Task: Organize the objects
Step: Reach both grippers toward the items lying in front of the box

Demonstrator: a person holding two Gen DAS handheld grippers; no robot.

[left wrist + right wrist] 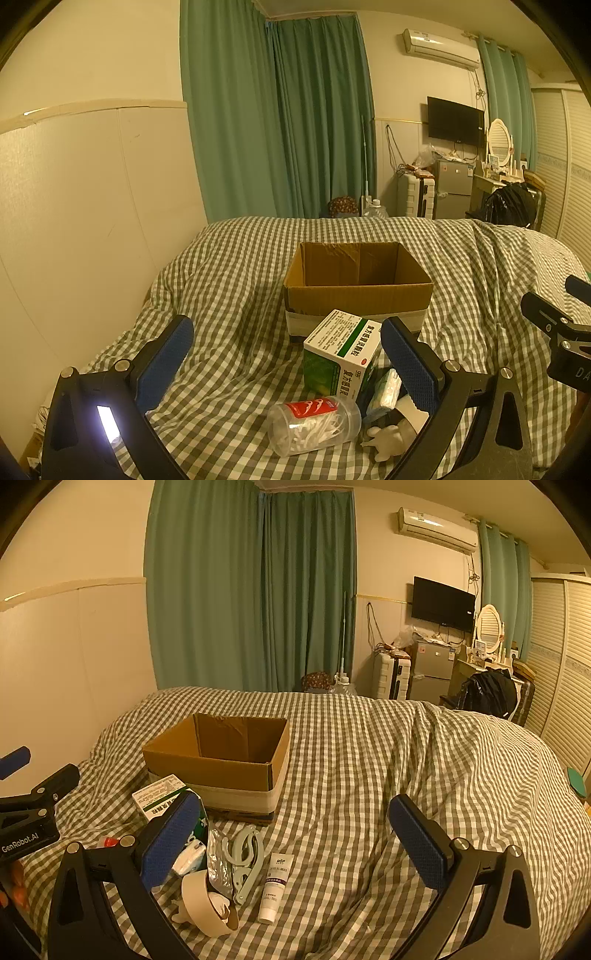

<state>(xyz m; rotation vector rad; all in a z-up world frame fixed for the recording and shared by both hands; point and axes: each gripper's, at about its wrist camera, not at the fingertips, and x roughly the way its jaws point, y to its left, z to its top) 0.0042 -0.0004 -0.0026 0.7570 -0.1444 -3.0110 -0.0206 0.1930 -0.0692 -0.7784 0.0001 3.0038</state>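
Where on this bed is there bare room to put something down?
Free: the checked blanket right of the cardboard box and right of the tube. The box looks empty. Crowded: in front of the box, around the medicine carton, jar and tape roll.

The medicine box (341, 350) carries Chinese print on its white and green faces; the large characters on its side appear to read 复方感冒灵颗粒, and the small lines on its top are too fine to read. The left gripper's black body (22, 836) bears "GenRobot.AI" in white. The white tube (275, 888) shows "ROP" near its top, with smaller lines below it unreadable. The red label on the clear jar (314, 408) has only white marks, not legible.
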